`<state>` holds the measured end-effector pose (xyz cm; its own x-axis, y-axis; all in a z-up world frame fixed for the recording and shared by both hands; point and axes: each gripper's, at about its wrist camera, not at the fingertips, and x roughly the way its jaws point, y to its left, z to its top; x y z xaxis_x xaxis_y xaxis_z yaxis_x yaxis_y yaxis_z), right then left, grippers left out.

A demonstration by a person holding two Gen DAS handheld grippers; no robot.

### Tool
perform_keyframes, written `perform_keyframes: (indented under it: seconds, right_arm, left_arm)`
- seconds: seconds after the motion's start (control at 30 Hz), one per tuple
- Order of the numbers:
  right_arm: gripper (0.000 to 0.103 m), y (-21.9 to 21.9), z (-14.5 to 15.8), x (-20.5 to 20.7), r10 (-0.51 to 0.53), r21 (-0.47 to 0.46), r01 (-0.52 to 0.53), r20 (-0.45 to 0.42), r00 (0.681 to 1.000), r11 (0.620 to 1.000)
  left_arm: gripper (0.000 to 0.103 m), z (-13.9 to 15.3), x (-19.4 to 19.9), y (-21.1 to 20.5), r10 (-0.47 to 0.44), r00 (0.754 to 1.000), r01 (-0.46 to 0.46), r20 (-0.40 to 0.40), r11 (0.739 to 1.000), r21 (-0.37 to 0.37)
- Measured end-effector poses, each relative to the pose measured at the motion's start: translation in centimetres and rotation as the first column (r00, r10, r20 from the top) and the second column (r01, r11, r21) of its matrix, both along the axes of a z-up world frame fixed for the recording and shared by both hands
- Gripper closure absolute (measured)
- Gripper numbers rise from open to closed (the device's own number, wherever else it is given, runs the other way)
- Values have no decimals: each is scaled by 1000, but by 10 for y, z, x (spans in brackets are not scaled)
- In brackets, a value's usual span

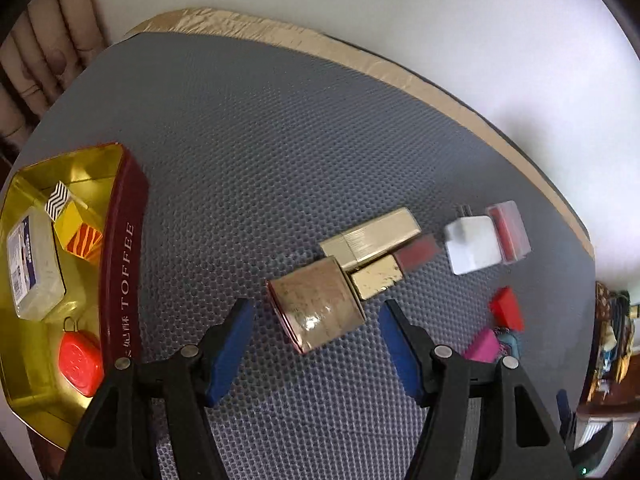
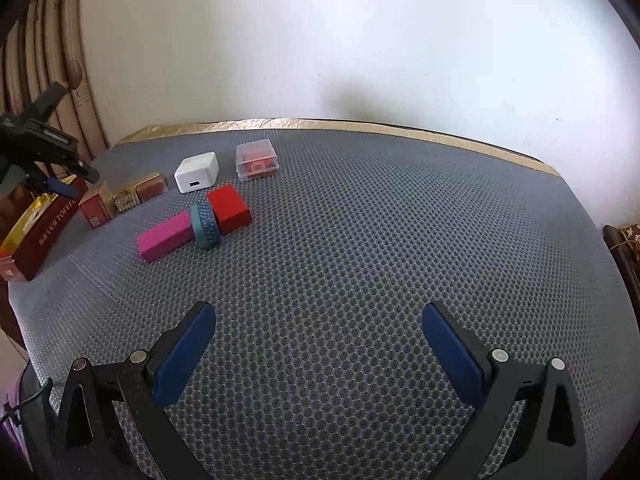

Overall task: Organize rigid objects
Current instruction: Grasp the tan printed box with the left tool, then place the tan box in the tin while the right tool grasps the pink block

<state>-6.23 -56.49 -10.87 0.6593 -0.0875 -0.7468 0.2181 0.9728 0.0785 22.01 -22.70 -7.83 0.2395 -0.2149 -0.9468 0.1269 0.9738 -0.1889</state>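
Grey honeycomb mat [image 2: 360,240] over tan-edged table [image 2: 460,130], plain white wall [image 2: 360,40] at 12 o'clock, beige curtain [image 2: 52,72] at 10.

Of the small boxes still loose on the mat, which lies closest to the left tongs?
The glossy tan box with a dark red end, lying directly between the open left tongs. The other gold boxes sit beyond it.

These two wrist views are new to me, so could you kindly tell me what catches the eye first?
The dark red TOFFEE tin with a gold interior sits at the mat's left edge, already holding a red-orange plastic case. Just ahead of the open left gripper lies a worn gold and red box. The right gripper is open over bare grey mat.
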Motion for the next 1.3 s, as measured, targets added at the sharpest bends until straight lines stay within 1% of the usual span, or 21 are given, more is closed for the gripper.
perform_keyframes:
  seconds: [0.13, 0.27, 0.3, 0.33, 0.37, 0.4, 0.5, 0.57, 0.7, 0.73, 0.8, 0.87, 0.93, 0.97, 1.03, 1.13, 1.23, 1.3]
  right_arm:
    - [0, 0, 0, 1, 7, 9, -7, 5, 1000, 1000]
    - [0, 0, -1, 1, 16, 16, -16, 3, 1000, 1000]
    - [0, 0, -2, 1, 17, 16, -17, 4, 1000, 1000]
    - [0, 0, -2, 1, 18, 17, -18, 3, 1000, 1000]
    - [0, 0, -3, 1, 20, 19, -20, 0, 1000, 1000]
    - [0, 0, -3, 2, 20, 20, -20, -2, 1000, 1000]
    - [0, -1, -6, 3, 18, 22, -18, -15, 1000, 1000]
    - [0, -1, -7, 4, 16, 20, -16, -21, 1000, 1000]
    - [0, 3, -6, 6, 14, 6, -13, -37, 999, 1000]
    - [0, 6, -4, 7, 24, 32, -23, -35, 999, 999]
    - [0, 12, -1, 10, 44, 113, -39, -36, 998, 993]
    - [0, 20, -1, 18, 50, 226, -38, -49, 998, 973]
    - [0, 31, -3, 31, 51, 338, -26, -66, 996, 941]
    - [0, 37, -3, 38, 50, 363, -19, -77, 996, 932]
    - [0, 53, -2, 55, 53, 387, -13, -92, 994, 922]
    - [0, 78, -2, 81, 41, 390, 13, -129, 991, 921]
    - [1, 94, -5, 103, 11, 351, 53, -177, 984, 935]
    - [7, 101, -8, 114, -6, 346, 77, -202, 979, 935]
  left_arm:
    - [36, -12, 7, -5, 8, 1000, -7, -23, 1000, 25]
    - [36, -25, 14, -8, 27, 999, -27, -39, 999, 18]
    - [37, -27, 14, -7, 33, 998, -33, -44, 999, 0]
    - [42, -30, 14, -6, 37, 998, -38, -51, 999, -26]
    - [50, -32, 13, -4, 42, 998, -43, -45, 999, -31]
    - [51, -31, 11, -3, 41, 999, -43, -31, 998, -41]
    - [53, -28, 1, 4, 49, 999, -48, 8, 997, -53]
    - [53, -20, -13, 10, 45, 999, -43, 23, 995, -86]
    - [53, -8, -46, 11, 8, 999, -2, 48, 990, -138]
    - [53, -6, -55, 10, -2, 999, 9, 51, 988, -153]
    - [53, -3, -69, 13, -14, 998, 24, 58, 984, -178]
    - [53, 1, -82, 20, -24, 998, 36, 62, 979, -200]
    - [53, 6, -93, 23, -31, 998, 43, 59, 975, -219]
    - [53, 8, -98, 23, -33, 998, 45, 57, 973, -228]
    - [53, 13, -107, 27, -38, 998, 50, 56, 969, -241]
    - [53, 22, -121, 32, -40, 997, 56, 71, 966, -252]
    - [53, 36, -129, 53, -37, 995, 60, 89, 960, -272]
    - [53, 44, -132, 65, -27, 993, 57, 111, 957, -283]
